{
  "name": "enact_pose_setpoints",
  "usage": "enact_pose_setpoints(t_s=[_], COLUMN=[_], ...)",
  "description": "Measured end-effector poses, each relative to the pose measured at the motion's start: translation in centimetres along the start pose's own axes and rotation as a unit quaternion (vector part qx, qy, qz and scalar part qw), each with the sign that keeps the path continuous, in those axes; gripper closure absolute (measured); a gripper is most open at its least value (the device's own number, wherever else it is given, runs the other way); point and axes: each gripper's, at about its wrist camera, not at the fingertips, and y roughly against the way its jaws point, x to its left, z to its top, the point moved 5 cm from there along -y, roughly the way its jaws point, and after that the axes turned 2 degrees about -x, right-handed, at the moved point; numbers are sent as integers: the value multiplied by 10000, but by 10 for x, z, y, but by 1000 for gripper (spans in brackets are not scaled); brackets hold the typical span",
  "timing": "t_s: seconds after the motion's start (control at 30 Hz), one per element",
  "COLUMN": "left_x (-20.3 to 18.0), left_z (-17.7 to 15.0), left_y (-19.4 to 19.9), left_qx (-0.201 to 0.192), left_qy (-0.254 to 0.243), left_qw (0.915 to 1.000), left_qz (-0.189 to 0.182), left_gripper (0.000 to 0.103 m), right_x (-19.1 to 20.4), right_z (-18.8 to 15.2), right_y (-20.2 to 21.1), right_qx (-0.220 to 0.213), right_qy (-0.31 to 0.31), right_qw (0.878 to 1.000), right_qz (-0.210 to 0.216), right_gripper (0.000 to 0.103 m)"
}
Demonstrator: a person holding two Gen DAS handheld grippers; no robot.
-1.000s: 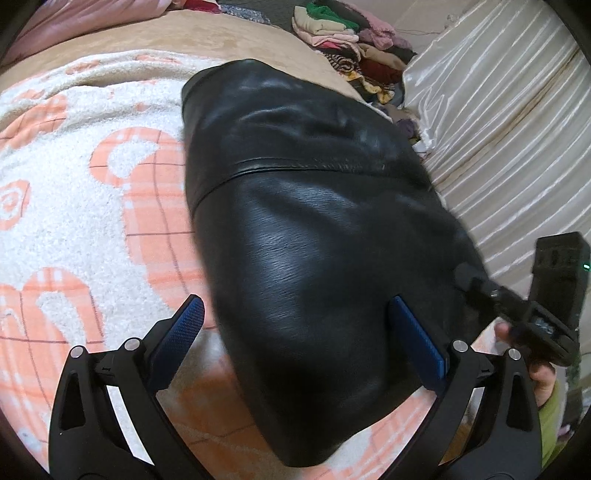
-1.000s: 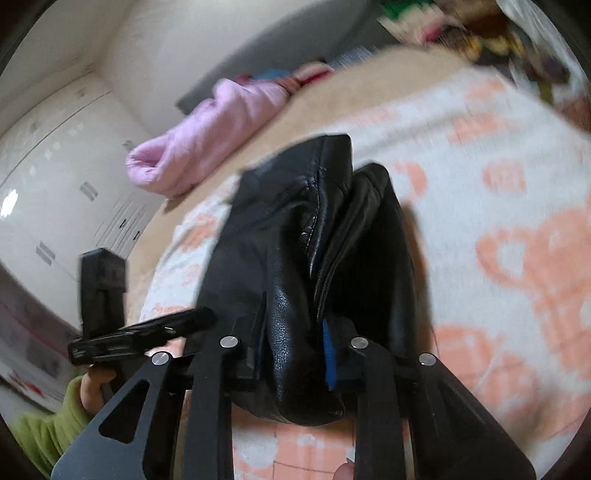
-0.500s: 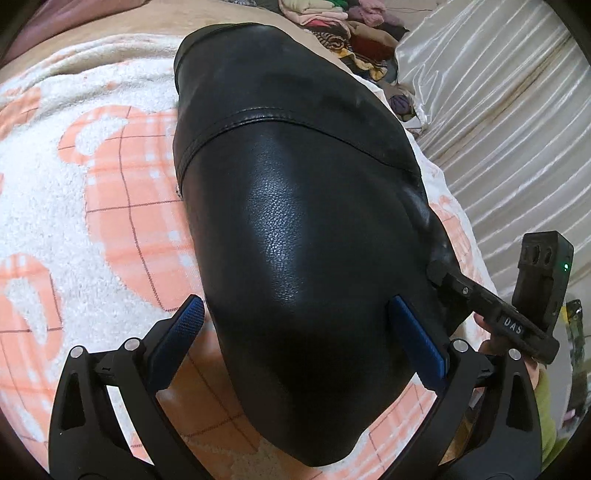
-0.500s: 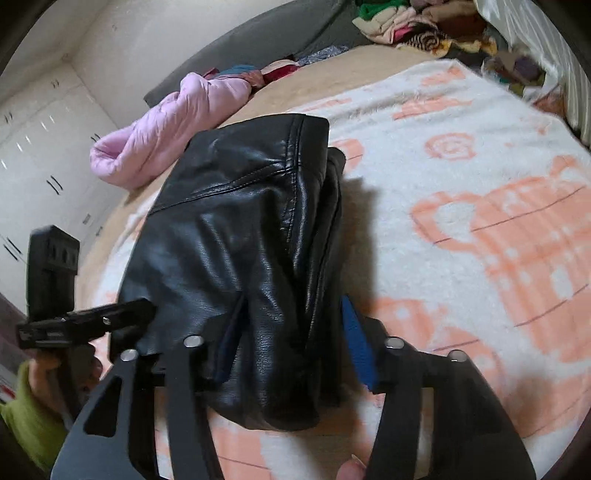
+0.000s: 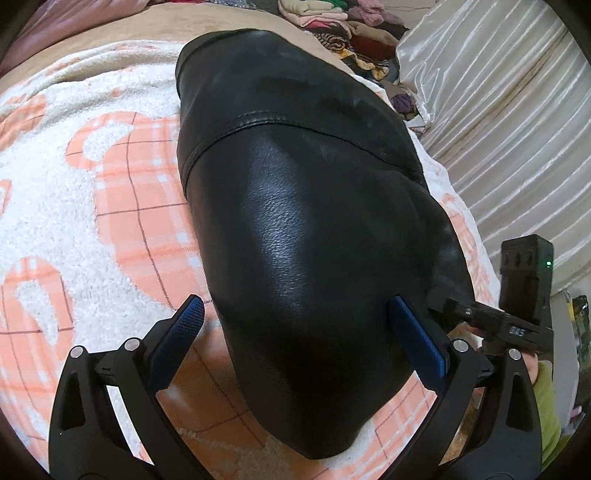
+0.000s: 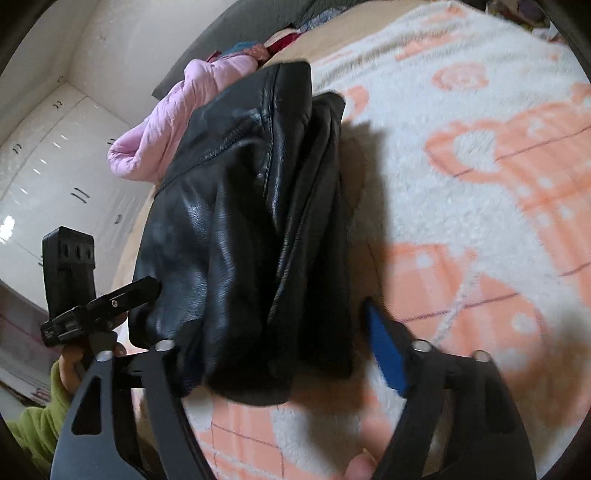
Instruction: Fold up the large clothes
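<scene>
A folded black leather jacket (image 5: 306, 221) lies on a white and orange fleece blanket (image 5: 92, 192). My left gripper (image 5: 295, 321) is open, its blue pads wide apart over the jacket's near end. In the right wrist view the jacket (image 6: 236, 236) shows as a thick folded bundle lying between the jaws of my right gripper (image 6: 284, 350). Those jaws are opening. The right blue pad (image 6: 384, 347) stands clear of the leather, and the left pad is hidden behind the bundle. Each gripper also shows in the other's view: the right gripper (image 5: 517, 325) and the left gripper (image 6: 92, 306).
A pink quilted garment (image 6: 173, 122) lies beyond the jacket. A pile of folded clothes (image 5: 343, 22) sits at the far end of the bed. A pale striped cover (image 5: 498, 110) runs along the right. White wardrobe doors (image 6: 55, 166) stand behind. A green sleeve (image 6: 37, 417) holds the left gripper.
My right gripper's jaws went from shut on the jacket's fold to apart, and the bundle came down onto the blanket. The left gripper stayed open over the jacket.
</scene>
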Motion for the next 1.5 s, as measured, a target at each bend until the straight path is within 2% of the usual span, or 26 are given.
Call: enact_pose_setpoints(t_s=[0.1,0.2,0.37,0.47,0.53,0.57,0.6,0.67,0.73,0.8,0.93,0.97,1.07,1.1,1.23,1.37,1.5], left_x=[3,10,40,48,46,43,41,38,34,33,29,27,24,22,17,15,16], left_z=[-1,1,3,6,5,5,6,7,9,9,9,9,12,12,14,13,12], left_y=[-2,2,16,20,22,22,22,24,22,22,22,23,23,23,23,15,13], left_qx=[11,-59,-139,-178,-190,-194,-200,-232,-247,-273,-302,-313,-338,-357,-421,-351,-345], left_qy=[16,49,193,233,214,177,120,44,19,31,-14,-54,-156,-175,-135,-114,-74], left_qw=[10000,9999,9991,9988,9991,9991,9990,9986,9984,9982,9973,9970,9959,9955,9961,9970,9976], left_qz=[38,96,357,388,318,346,391,469,503,541,670,710,824,859,768,682,599], left_gripper=[9,9,9,8,8,8,8,8,8,8,8,8,8,8,8,8,8], right_x=[4,17,44,47,50,51,52,48,42,42,50,54,69,76,88,57,37], right_z=[-2,-2,1,8,14,20,27,52,79,106,139,143,150,150,158,152,146], right_y=[-8,-13,-39,-40,-23,-12,-1,24,28,15,-27,-34,-42,-39,-31,-59,-85], right_qx=[27,7,-4,-34,27,-82,-244,-754,-1017,-1054,-854,-816,-747,-794,-1104,-776,-616], right_qy=[43,92,386,449,577,668,759,793,548,389,407,474,860,1010,1291,1198,1249], right_qw=[10000,9997,9992,9990,9981,9975,9963,9922,9911,9919,9900,9893,9870,9860,9822,9816,9750], right_qz=[27,226,128,-62,-197,-233,-333,-596,-654,-587,-1048,-1113,-1133,-1062,-804,-1271,-1734], right_gripper=[47,48,47,33,24,13,10,10,10,23,30,37,84,93,94,94,85])
